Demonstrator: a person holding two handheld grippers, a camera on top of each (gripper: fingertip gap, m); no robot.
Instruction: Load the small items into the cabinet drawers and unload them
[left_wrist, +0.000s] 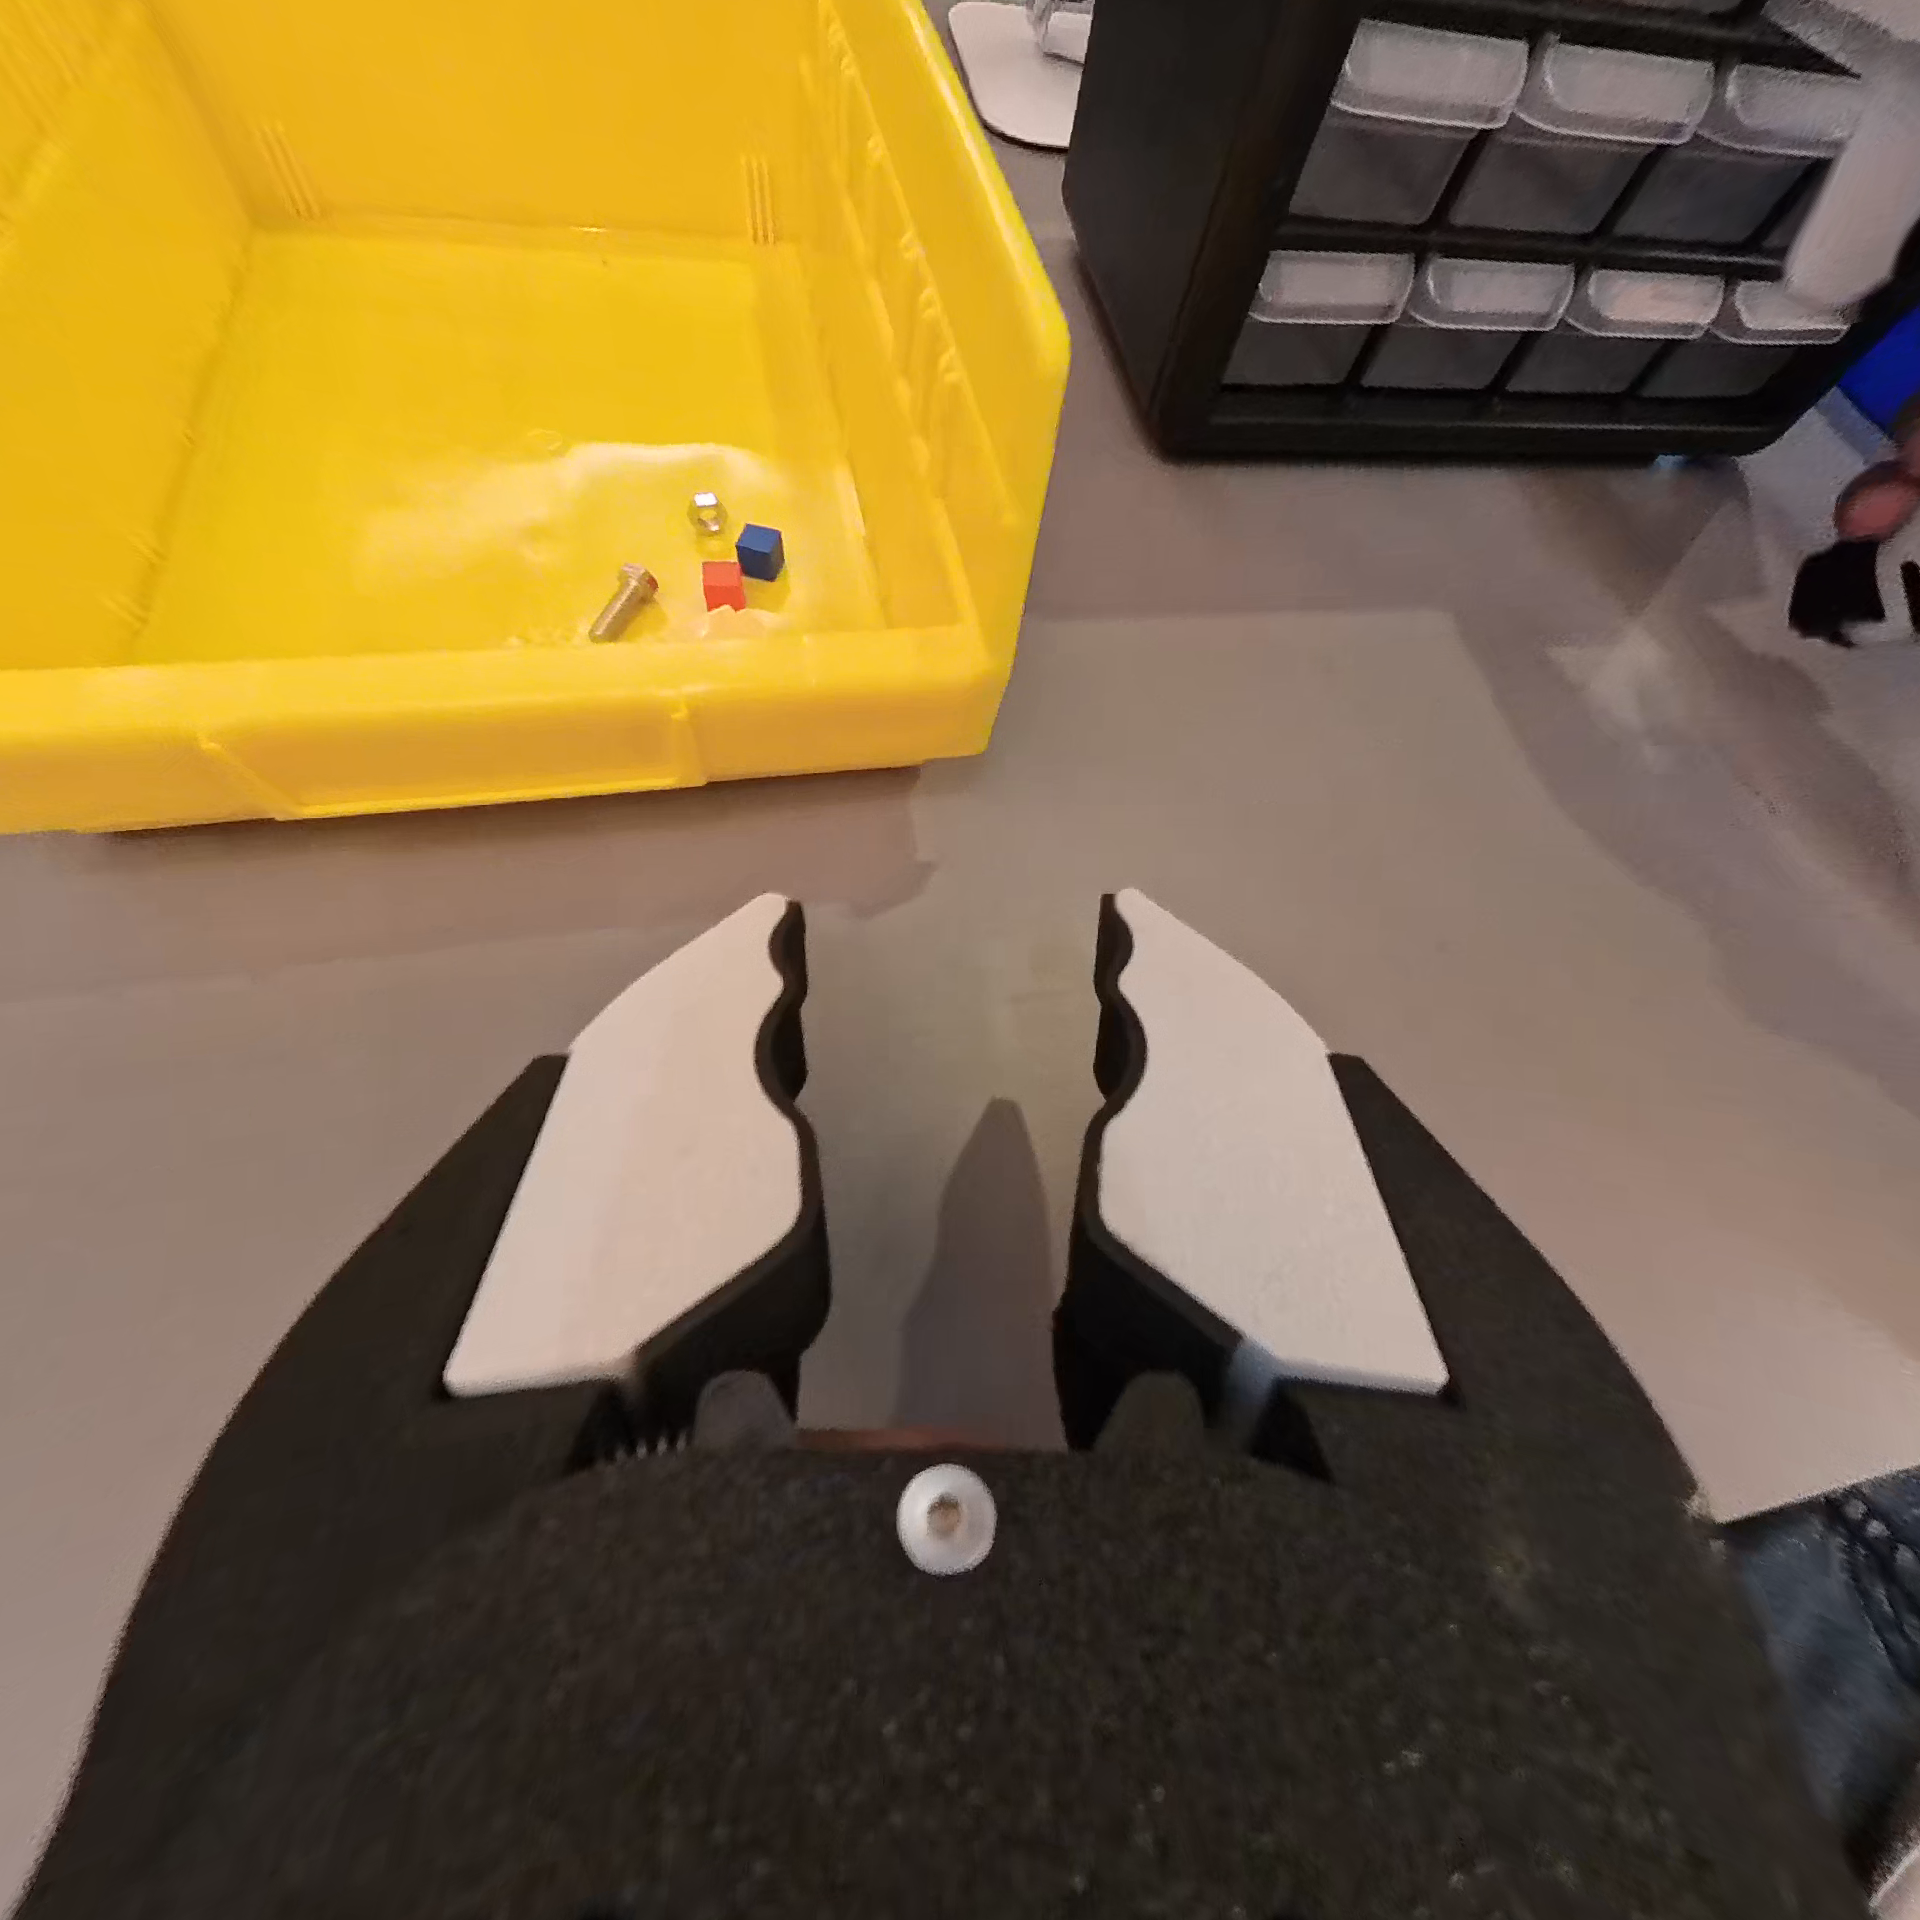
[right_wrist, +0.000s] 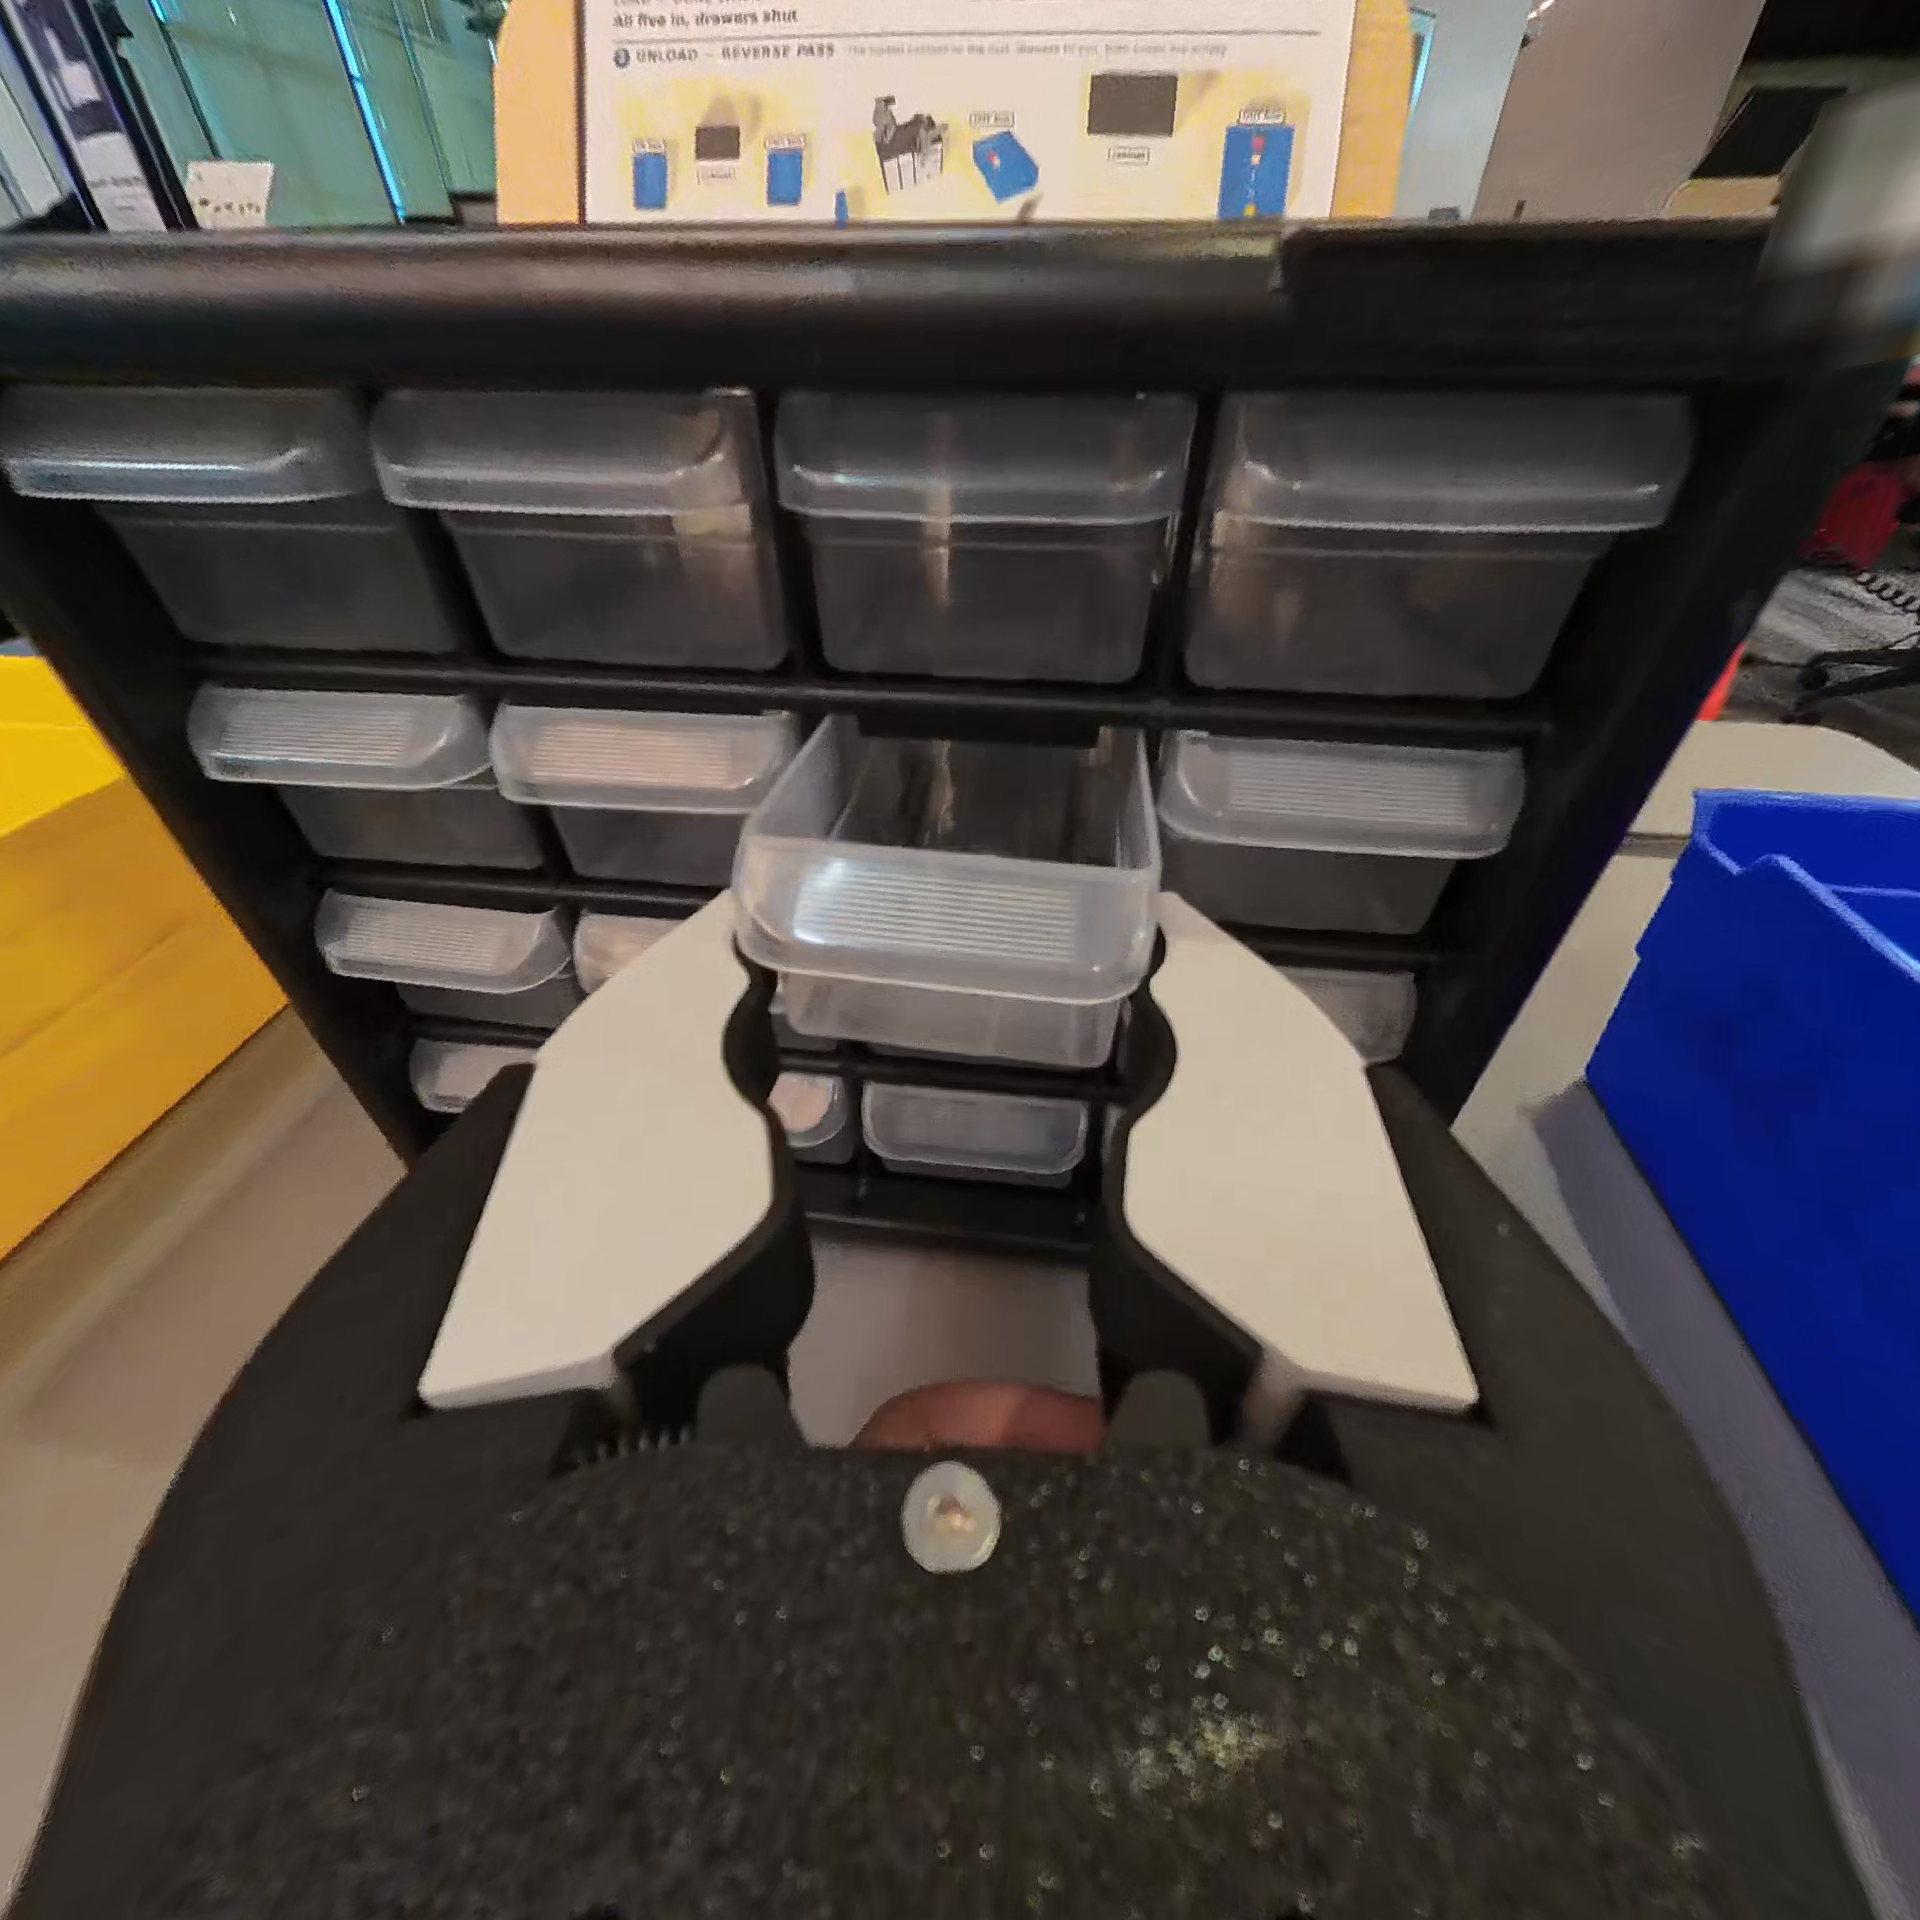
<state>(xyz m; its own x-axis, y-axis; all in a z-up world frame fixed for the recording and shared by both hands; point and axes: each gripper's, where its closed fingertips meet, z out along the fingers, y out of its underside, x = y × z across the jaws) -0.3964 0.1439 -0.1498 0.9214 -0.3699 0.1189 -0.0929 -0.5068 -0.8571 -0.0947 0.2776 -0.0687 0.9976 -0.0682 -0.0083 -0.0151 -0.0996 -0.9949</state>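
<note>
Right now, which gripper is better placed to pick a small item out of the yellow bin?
Left. The left gripper is open, empty, just outside the yellow bin. The right gripper straddles the pulled-out drawer at the cabinet.

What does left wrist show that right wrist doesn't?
Left wrist only: the small items in the yellow bin: bolt, nut, red cube, blue cube, plus the open, empty left gripper.
Right wrist only: one pulled-out drawer between the right gripper fingers, and a blue bin.
Both: black cabinet, yellow bin, grey table.
</note>
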